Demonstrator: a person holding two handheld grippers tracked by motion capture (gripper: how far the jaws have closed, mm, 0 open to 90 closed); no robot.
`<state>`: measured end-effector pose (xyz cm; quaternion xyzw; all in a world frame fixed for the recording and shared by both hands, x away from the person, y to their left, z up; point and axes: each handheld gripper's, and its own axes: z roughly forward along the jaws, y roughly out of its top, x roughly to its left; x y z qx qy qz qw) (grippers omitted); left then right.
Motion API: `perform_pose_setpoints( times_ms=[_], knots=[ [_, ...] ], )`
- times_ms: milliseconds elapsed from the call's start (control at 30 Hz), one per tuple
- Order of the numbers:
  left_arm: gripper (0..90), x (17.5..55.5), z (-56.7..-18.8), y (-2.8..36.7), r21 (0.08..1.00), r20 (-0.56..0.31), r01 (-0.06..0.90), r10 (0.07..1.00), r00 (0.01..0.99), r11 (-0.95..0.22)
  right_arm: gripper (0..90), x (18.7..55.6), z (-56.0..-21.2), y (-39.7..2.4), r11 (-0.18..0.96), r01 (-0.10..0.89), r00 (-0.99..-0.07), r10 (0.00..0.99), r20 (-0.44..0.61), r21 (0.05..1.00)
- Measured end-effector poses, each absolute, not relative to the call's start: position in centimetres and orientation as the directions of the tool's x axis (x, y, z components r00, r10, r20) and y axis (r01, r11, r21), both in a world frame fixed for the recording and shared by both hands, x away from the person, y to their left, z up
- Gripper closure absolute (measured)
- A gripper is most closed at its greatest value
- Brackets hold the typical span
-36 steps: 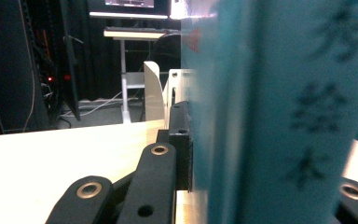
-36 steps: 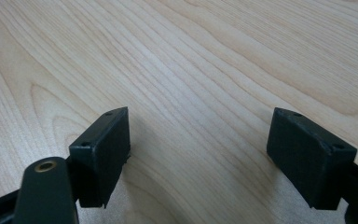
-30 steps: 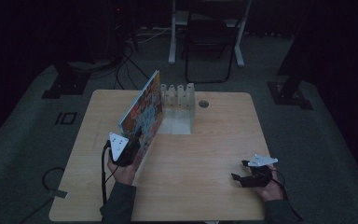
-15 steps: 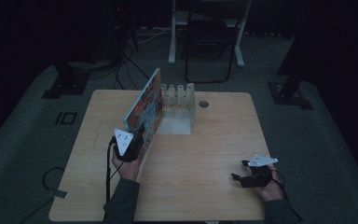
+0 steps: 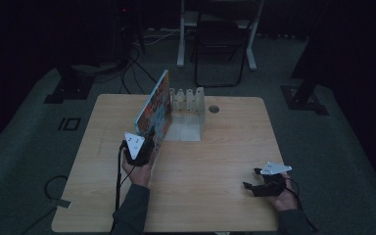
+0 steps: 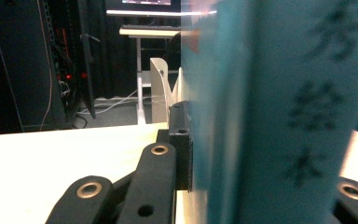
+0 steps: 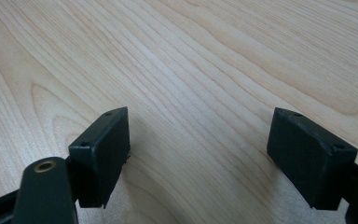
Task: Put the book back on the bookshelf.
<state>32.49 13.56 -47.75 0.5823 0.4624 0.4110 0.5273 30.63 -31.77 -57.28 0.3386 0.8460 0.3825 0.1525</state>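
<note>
A colourful picture book (image 5: 156,105) stands on edge on the wooden table (image 5: 225,147), leaning slightly left, just to the left of a white slotted rack (image 5: 188,100). My left gripper (image 5: 149,139) is shut on the near end of the book. In the left gripper view the book's teal spine (image 6: 279,93) sits clamped between the black jaws of the left gripper (image 6: 265,186), with the rack (image 6: 161,88) behind it. My right gripper (image 5: 248,186) rests low at the table's front right. It (image 7: 198,140) is open, with bare wood between its fingers.
A round cable hole (image 5: 214,108) sits in the table right of the rack. Beyond the far edge stand a chair (image 5: 220,44) and dark stands; cables (image 5: 54,183) lie on the floor at left. The room is dim.
My left gripper has carried the book a little to the right, nearer the rack. The right gripper has stayed where it was.
</note>
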Motion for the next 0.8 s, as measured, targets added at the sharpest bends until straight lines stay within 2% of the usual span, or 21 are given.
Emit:
perform_pose_setpoints(
  times_ms=[800],
  knots=[
    [81.0,34.2,-48.1,12.7,0.995,0.004,0.093,0.976,0.217,-0.025,20.4,30.6,-57.3,-31.8,0.479,0.455,-0.726,0.688,0.001,0.75]
  ],
)
